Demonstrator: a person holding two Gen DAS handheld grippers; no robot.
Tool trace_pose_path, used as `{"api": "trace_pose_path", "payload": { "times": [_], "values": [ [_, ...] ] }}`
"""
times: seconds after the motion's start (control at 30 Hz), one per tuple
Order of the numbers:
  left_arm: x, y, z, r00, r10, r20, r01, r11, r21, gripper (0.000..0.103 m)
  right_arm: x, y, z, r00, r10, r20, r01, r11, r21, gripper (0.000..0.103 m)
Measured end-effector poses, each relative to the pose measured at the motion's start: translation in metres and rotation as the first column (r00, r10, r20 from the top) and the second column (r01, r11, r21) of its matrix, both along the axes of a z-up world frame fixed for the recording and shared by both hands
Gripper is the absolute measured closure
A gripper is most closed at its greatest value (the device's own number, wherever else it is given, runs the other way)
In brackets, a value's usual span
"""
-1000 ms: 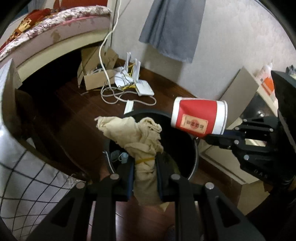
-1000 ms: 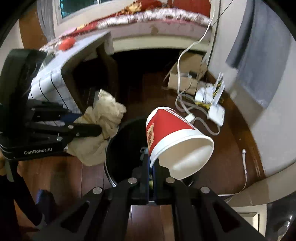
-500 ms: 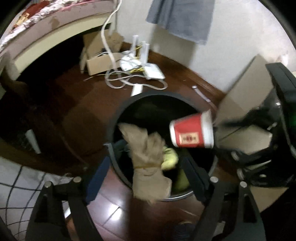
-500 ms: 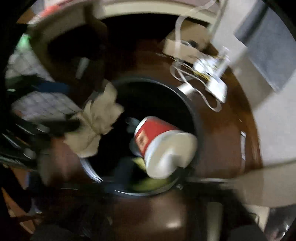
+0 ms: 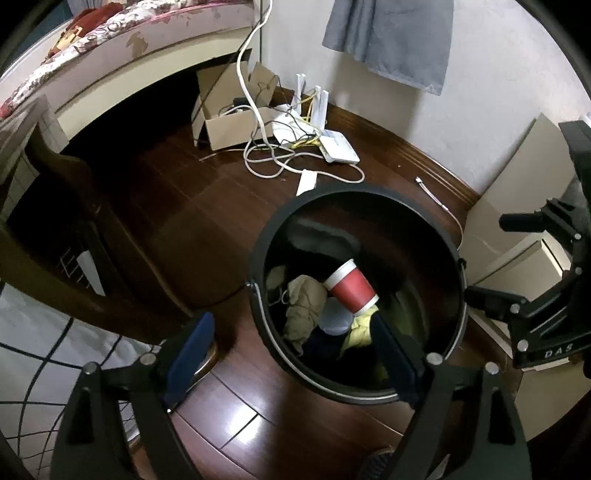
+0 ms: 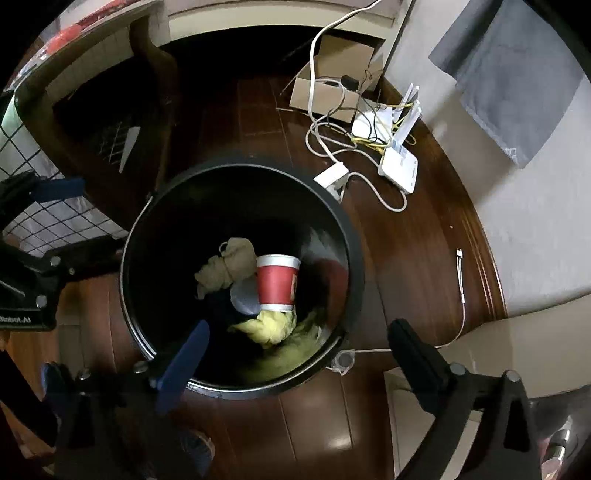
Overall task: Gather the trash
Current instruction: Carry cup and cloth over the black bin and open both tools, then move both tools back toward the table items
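A black round trash bin [image 5: 258, 254] [image 6: 354, 251] stands on the dark wood floor. Inside it lie a red paper cup [image 5: 351, 286] [image 6: 277, 286], a crumpled beige cloth [image 5: 304, 312] [image 6: 231, 264] and yellow-green trash [image 6: 271, 326]. My left gripper [image 5: 291, 354] is open and empty, held above the bin's near rim. My right gripper [image 6: 295, 358] is open and empty, also above the bin's near rim. The right gripper also shows at the right edge of the left wrist view [image 5: 532, 266], and the left gripper at the left edge of the right wrist view [image 6: 40, 236].
White routers with tangled cables [image 5: 314, 133] [image 6: 395, 147] and a cardboard box [image 5: 229, 118] [image 6: 332, 85] lie on the floor by the wall. A bed [image 5: 110, 48] is behind. A wooden chair leg [image 5: 74, 206] and checked fabric [image 5: 29, 332] are at the left. A grey cloth [image 5: 399, 33] hangs on the wall.
Both grippers opened and let go. The beige cloth and the red cup dropped from above the bin down into it, and both grippers now stand empty over the rim.
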State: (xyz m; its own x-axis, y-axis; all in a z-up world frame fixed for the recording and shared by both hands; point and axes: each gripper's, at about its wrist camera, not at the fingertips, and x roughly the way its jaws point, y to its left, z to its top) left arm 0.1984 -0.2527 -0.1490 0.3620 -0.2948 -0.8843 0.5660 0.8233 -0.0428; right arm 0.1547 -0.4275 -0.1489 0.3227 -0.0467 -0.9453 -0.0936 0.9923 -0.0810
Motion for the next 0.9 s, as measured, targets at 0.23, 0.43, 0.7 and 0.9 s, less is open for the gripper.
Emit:
{"api": "trace_pose_path", "payload": {
  "times": [0.23, 0.43, 0.7, 0.9],
  "values": [
    [-0.001, 0.003, 0.005, 1.000, 0.004, 0.016, -0.005, 1.000, 0.005, 0.005, 0.003, 0.001, 0.001, 1.000, -0.007, 0.001, 0.007, 1.000, -0.023, 0.001],
    [-0.005, 0.003, 0.015, 0.999, 0.001, 0.036, -0.001, 1.000, 0.007, 0.002, -0.001, 0.003, 0.007, 1.000, -0.004, 0.018, 0.004, 0.999, -0.035, 0.001],
    [-0.018, 0.011, 0.036, 0.997, 0.014, 0.075, -0.014, 1.000, -0.006, 0.001, -0.010, 0.001, 0.019, 0.998, -0.031, 0.050, 0.033, 0.999, -0.036, 0.001],
    [-0.030, 0.017, 0.058, 0.991, 0.033, 0.127, -0.031, 0.999, -0.019, 0.001, -0.017, 0.007, 0.032, 0.997, -0.019, 0.079, 0.022, 0.999, -0.041, 0.001]
  ]
}}
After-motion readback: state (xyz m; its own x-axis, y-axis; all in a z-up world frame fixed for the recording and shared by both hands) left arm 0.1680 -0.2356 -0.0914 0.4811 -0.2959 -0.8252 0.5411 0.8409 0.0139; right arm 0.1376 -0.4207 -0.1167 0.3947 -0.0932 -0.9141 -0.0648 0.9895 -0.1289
